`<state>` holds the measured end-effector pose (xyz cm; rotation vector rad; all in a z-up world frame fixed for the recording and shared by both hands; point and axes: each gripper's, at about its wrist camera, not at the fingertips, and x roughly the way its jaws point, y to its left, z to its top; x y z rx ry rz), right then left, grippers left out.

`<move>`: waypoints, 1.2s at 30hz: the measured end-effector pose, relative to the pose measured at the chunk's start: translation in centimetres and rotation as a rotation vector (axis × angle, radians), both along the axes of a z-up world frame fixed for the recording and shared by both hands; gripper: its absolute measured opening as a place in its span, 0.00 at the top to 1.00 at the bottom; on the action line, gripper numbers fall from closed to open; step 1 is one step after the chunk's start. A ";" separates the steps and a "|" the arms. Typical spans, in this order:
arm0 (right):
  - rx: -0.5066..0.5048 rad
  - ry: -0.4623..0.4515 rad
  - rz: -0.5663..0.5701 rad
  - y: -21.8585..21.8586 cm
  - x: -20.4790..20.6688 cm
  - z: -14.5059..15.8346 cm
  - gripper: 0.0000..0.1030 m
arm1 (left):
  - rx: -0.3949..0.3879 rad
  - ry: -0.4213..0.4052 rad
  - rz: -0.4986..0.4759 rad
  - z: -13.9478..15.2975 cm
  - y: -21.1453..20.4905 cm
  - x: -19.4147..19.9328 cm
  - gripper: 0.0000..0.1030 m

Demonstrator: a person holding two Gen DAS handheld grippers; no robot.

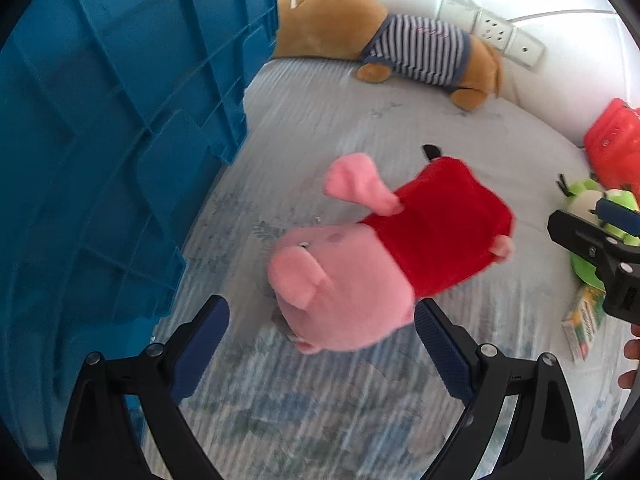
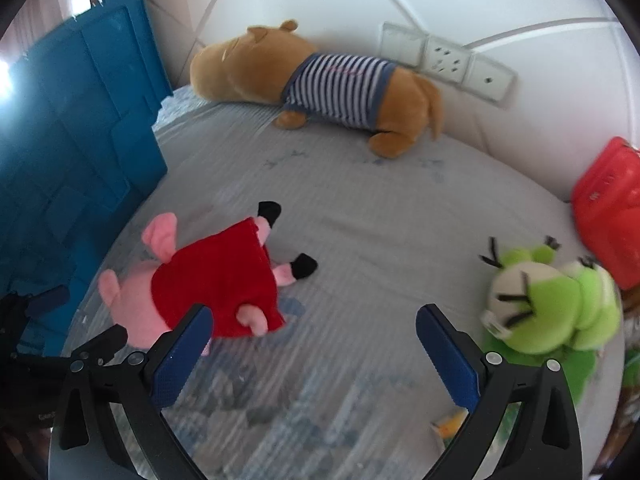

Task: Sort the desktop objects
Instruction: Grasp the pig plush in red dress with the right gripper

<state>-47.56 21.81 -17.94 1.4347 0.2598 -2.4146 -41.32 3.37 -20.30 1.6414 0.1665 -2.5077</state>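
Note:
A pink pig plush in a red dress (image 1: 384, 248) lies on the pale striped cloth. My left gripper (image 1: 322, 320) stands open, its blue pads on either side of the pig's head without closing on it. In the right wrist view the same pig plush (image 2: 208, 284) lies at lower left, and my right gripper (image 2: 314, 330) is open over bare cloth with nothing between its fingers. A green plush (image 2: 552, 308) sits just right of the right gripper. A blue crate (image 1: 112, 140) stands at the left.
A brown plush in a striped shirt (image 2: 320, 84) lies along the back wall under wall sockets (image 2: 444, 64). A red plastic object (image 2: 608, 204) sits at the far right. A small printed box (image 1: 582, 320) lies by the green plush (image 1: 592, 200).

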 end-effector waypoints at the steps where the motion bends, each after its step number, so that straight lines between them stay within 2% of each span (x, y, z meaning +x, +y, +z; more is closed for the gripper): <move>1: -0.004 -0.009 0.007 -0.4 -0.6 -0.5 0.00 | 0.002 -0.005 0.000 -0.4 -0.1 -0.3 0.08; 9: -0.047 -0.070 0.048 -3.3 -3.4 -3.9 0.00 | 0.061 -0.007 -0.041 -3.0 -0.1 -1.9 0.08; 12: -0.112 -0.111 0.058 -3.6 -4.0 -4.8 0.00 | 0.075 -0.004 -0.070 -3.5 0.2 -2.3 0.08; 15: -0.130 -0.152 0.070 -4.0 -4.4 -6.2 0.00 | 0.090 -0.009 -0.084 -4.1 0.4 -2.6 0.00; 18: -0.188 -0.202 0.066 -3.8 -4.9 -7.6 0.00 | 0.085 -0.026 -0.106 -5.2 0.9 -2.8 0.00; 25: -0.263 -0.271 0.071 -3.3 -5.1 -8.9 0.00 | 0.008 0.011 -0.155 -6.2 1.7 -3.3 0.00; 31: -0.323 -0.313 0.094 -3.9 -5.7 -10.6 0.00 | 0.003 0.043 -0.173 -7.0 1.0 -3.4 0.00; 36: -0.344 -0.323 0.101 -3.9 -5.4 -11.1 0.00 | 0.008 0.015 -0.179 -6.9 0.7 -3.0 0.00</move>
